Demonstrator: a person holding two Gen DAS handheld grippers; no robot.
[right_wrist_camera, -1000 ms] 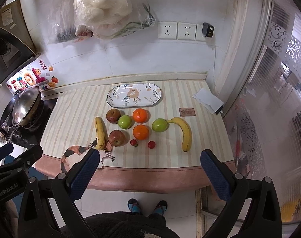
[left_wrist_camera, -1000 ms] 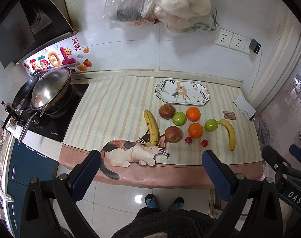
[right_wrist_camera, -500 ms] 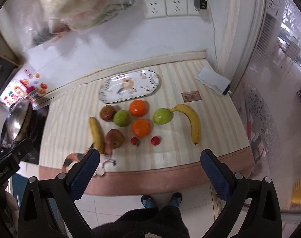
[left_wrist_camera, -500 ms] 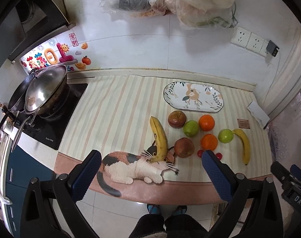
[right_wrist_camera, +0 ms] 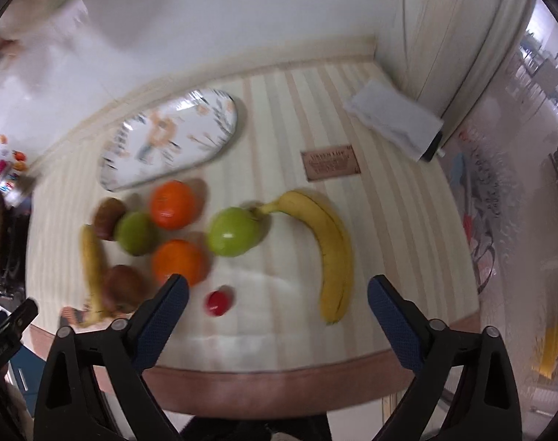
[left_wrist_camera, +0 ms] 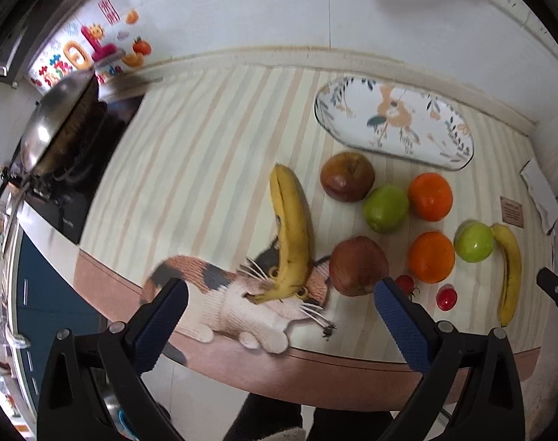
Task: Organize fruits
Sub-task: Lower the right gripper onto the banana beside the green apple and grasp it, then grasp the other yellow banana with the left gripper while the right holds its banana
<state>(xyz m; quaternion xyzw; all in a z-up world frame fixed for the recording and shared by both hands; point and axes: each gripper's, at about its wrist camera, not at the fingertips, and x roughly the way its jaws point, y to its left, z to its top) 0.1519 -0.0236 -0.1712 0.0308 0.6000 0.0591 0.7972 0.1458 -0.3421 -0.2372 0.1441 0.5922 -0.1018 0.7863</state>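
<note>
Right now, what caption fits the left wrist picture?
Open left gripper above a banana, apples and oranges, with an empty floral plate behind.

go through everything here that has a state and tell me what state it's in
Left hand-held gripper: open, empty.
Right hand-held gripper: open, empty.
Oval plate: empty, upright.
Wok: on the stove.
Left banana: unpeeled, lying across the cat print.
Right banana: unpeeled, touching a green apple.

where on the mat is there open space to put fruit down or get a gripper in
Free: the oval plate, bare; the striped stretch between the wok and the left banana; the patch between the right banana and the brown label. Crowded: the apples, oranges and cherry tomatoes between the bananas.
</note>
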